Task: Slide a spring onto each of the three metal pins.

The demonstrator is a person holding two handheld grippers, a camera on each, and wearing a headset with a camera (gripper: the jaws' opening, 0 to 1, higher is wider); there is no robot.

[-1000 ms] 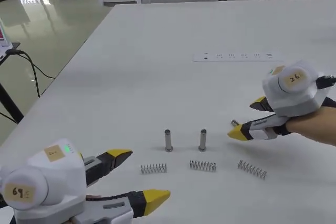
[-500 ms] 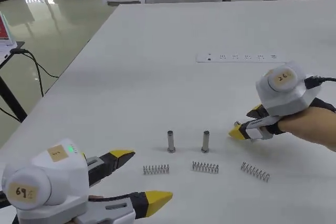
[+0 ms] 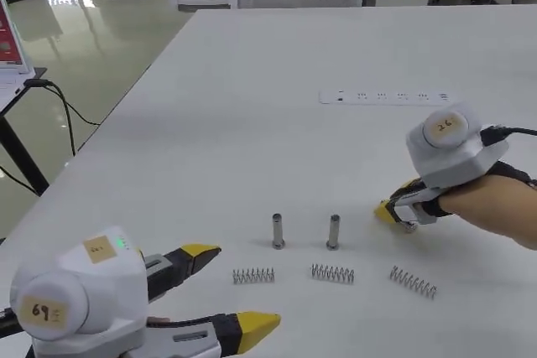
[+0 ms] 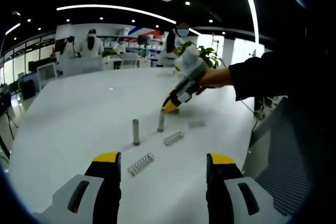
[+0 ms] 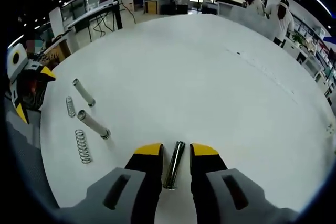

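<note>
Springs [image 3: 333, 273] lie in a row on the tabletop [image 3: 252, 123] beside two upright pins [image 3: 278, 230]. Right of those pins, the right hand-held gripper [image 5: 177, 150] narrowly brackets a third pin [image 5: 174, 170], grip unclear; the left hand-held gripper [image 4: 164, 158] gapes empty.

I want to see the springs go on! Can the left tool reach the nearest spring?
Probably yes. The left tool is open, and the nearest spring lies flat on the table just ahead of its tips, with nothing between them.
</note>
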